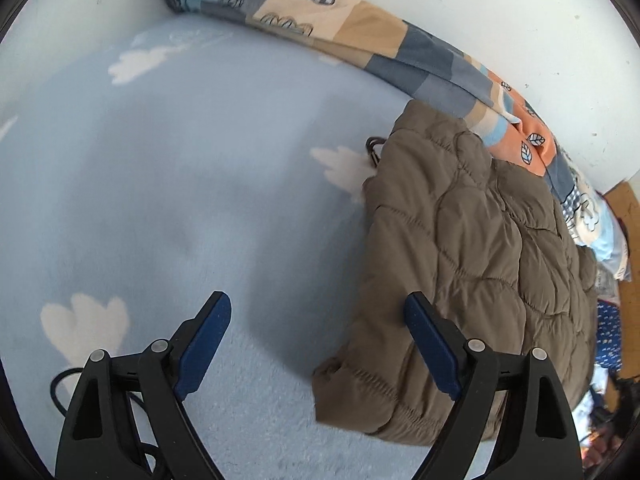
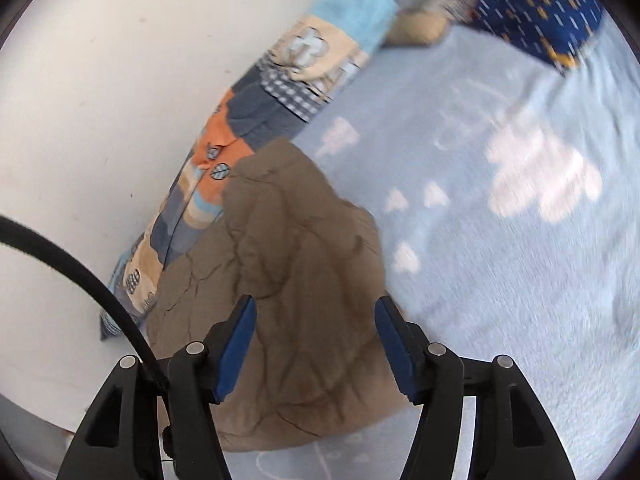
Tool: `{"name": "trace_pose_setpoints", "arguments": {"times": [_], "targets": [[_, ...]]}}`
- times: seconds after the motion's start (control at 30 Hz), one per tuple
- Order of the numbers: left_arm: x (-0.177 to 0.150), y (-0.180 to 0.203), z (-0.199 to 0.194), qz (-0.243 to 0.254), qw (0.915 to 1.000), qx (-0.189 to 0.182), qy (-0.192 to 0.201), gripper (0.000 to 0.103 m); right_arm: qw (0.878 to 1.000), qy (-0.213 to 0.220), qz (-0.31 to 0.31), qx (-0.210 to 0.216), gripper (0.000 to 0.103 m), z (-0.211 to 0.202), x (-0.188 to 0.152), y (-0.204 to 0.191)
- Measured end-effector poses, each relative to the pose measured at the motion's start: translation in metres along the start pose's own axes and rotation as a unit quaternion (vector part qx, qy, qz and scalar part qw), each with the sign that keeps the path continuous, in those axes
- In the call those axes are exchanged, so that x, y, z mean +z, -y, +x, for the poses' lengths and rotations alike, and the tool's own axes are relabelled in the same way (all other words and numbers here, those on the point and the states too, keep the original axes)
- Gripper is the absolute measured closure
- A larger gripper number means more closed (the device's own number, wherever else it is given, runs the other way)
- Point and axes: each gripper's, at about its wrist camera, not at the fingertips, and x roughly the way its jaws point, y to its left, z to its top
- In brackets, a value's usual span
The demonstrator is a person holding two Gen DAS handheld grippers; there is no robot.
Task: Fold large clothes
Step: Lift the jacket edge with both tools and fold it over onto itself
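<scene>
Left wrist view: left gripper (image 1: 318, 320) spread wide, grasping nothing, above a light-blue cloud-print blanket (image 1: 180, 184). Folded brown quilted jacket (image 1: 472, 264) lying on the blanket, behind and beyond the right-hand finger (image 1: 430, 344). Patchwork quilt (image 1: 360, 36) bunched along the white wall (image 1: 500, 20), far ahead of the fingertips.

Right wrist view, blurred: right gripper (image 2: 316, 328) released, holding nothing. Same jacket (image 2: 288, 264) directly between and ahead of both fingers. Navy patterned pillow (image 2: 540, 4) far ahead, to the right.
</scene>
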Motion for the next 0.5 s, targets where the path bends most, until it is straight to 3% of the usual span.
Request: {"name": "trace_pose_setpoints", "arguments": {"times": [0.37, 0.5], "targets": [[-0.014, -0.029, 0.003, -0.061, 0.9942, -0.072, -0.052, 0.013, 0.995, -0.040, 0.092, 0.013, 0.027, 0.004, -0.023, 0.057], [-0.019, -0.044, 0.012, -0.105, 0.9850, -0.117, -0.072, 0.011, 0.990, -0.058, 0.126, 0.034, 0.023, 0.010, -0.036, 0.073]]}}
